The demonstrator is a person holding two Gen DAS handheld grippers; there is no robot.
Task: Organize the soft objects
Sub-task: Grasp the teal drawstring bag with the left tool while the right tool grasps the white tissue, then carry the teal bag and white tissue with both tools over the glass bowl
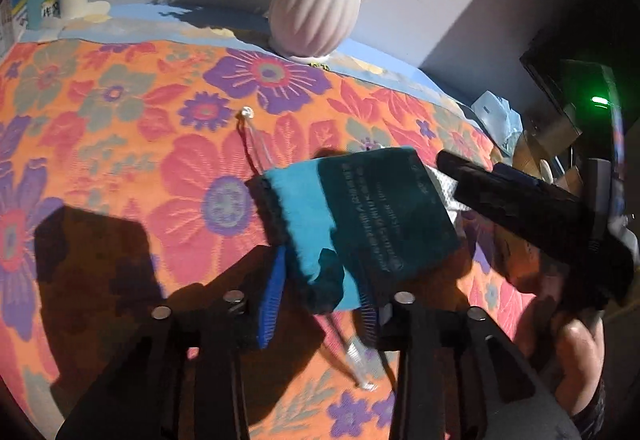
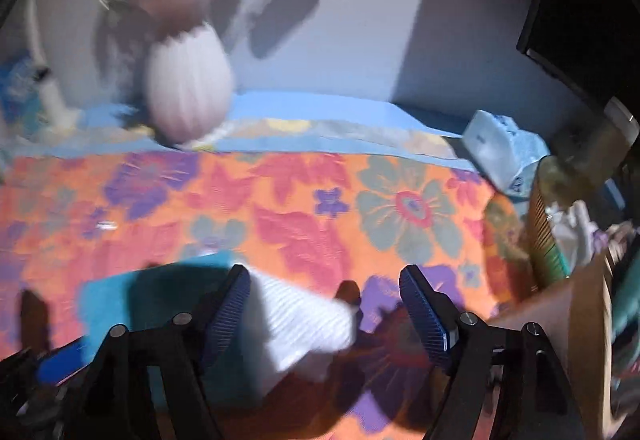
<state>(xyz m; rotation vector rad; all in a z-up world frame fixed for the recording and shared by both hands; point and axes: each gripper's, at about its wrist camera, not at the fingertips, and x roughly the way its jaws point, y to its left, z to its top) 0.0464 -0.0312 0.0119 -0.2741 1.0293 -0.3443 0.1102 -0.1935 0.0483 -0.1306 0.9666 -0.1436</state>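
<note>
I am holding my left gripper point(image 1: 322, 304) with jaws parted around the teal drawstring pouch point(image 1: 352, 224), lying near the floral tablecloth's point(image 1: 120, 120) right edge, my right gripper point(image 2: 324, 304) gaping over a white ribbed cloth point(image 2: 300, 324).

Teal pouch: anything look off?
The teal pouch lies askew on the floral cloth, its drawstring trailing loose. A white ribbed cloth pokes out from under its right edge. Nothing spilled or damaged.
</note>
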